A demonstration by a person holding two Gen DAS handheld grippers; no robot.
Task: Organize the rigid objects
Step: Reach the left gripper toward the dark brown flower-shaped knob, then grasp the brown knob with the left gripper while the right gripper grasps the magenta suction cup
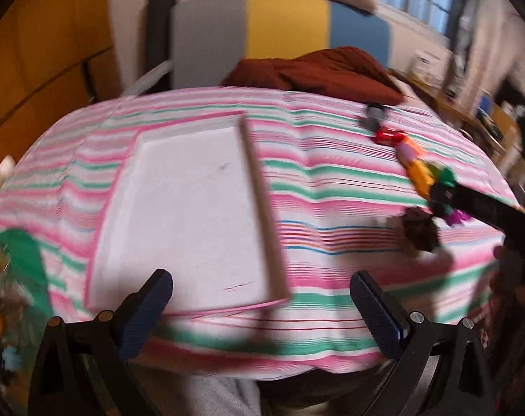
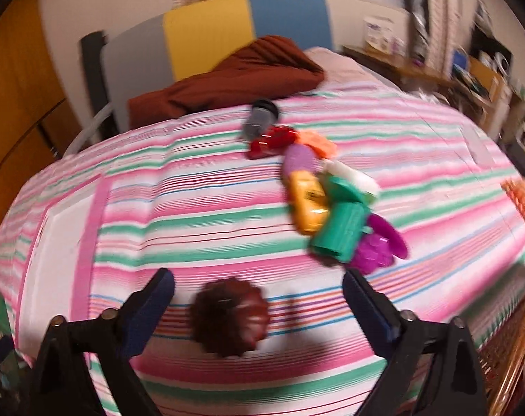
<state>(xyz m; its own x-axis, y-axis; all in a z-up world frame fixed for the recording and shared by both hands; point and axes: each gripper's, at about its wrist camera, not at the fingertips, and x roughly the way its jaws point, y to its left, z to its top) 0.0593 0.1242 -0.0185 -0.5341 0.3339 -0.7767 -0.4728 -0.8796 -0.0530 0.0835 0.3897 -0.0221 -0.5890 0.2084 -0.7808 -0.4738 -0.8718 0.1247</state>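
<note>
On a bed spread with a pink, green and white striped cover [image 2: 227, 208], the right gripper [image 2: 259, 298] hangs with its jaws wide and empty, a dark brown fluted mould [image 2: 229, 317] lying on the cover between them but untouched, seemingly the first piece lined up for a pick. Beyond it the toys [image 2: 314, 204] trail away in a loose row: a grey cup, a red piece, orange, lilac, white, yellow, green and purple shapes, several touching one another. To the left lies a white tray [image 1: 179, 208] with a pink rim, nothing in it, probably where the pieces are meant to go. The left gripper [image 1: 262, 298] is likewise spread and holds nothing, poised over the tray's near edge, perhaps ready to steady it. A rust-red blanket [image 2: 234, 76] is bunched at the head of the bed, against a headboard [image 2: 210, 38] panelled grey, yellow and blue. Wooden doors stand to the left; a window and cluttered shelves blur past on the right.
</note>
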